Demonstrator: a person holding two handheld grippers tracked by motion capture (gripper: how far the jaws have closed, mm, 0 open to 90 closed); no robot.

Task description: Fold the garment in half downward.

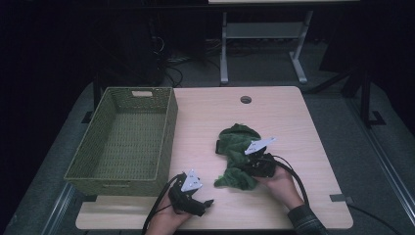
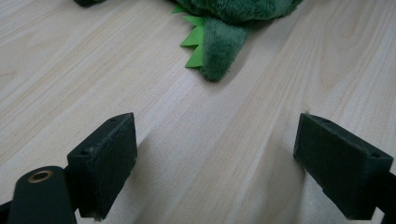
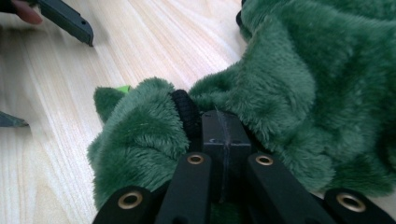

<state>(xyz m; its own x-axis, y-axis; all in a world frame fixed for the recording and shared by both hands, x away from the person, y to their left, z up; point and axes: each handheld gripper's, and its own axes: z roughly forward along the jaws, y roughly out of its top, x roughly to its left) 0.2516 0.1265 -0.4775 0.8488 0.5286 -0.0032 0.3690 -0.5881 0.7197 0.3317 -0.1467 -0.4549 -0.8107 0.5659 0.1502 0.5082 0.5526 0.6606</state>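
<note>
A green plush toy [image 1: 236, 154] lies crumpled on the wooden table, right of centre. My right gripper [image 1: 254, 165] rests on the toy's near side. In the right gripper view its jaws [image 3: 219, 133] are pressed together, with fur [image 3: 289, 84] bunched around them and a black ribbed cord [image 3: 187, 109] beside them. My left gripper [image 1: 203, 204] is near the front edge, left of the toy and apart from it. It stands open [image 2: 215, 163] over bare wood. The toy's tail with light-green spikes [image 2: 212, 44] lies ahead of it.
A green woven basket [image 1: 169, 132] with nothing inside stands on the table's left side, its near corner just behind my left gripper. A round cable hole [image 1: 245, 99] sits at the far edge. A desk frame [image 1: 264, 44] stands on the floor beyond.
</note>
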